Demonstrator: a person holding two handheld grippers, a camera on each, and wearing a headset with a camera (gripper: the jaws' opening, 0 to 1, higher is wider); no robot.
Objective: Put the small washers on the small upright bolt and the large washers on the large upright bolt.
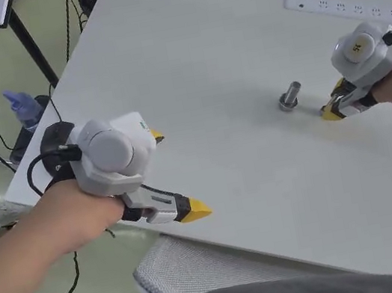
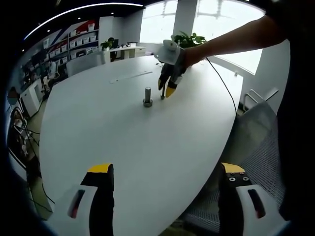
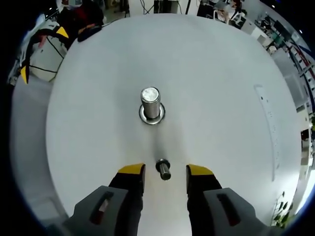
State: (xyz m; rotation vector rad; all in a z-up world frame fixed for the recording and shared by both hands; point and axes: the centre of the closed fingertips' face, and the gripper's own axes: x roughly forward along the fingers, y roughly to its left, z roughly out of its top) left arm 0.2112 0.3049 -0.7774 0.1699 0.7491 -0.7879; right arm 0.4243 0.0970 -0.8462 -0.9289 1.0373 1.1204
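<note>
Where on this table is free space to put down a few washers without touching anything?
The wide bare tabletop between the left gripper and the large bolt is free, also the stretch between that bolt and the power strip. It is crowded where the right gripper straddles the small bolt.

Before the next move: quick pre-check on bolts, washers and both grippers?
1. Large bolt upright: ok.
2. Small bolt upright, between the open jaws of the right gripper, touching neither: ok.
3. Right gripper holding a washer: not ok, nothing gripped.
4. Left gripper open, nothing gripped: ok.
5. Washers on the large bolt: a ring sits at its base; count cannot tell.
6. Washers on the small bolt: cannot tell.
</note>
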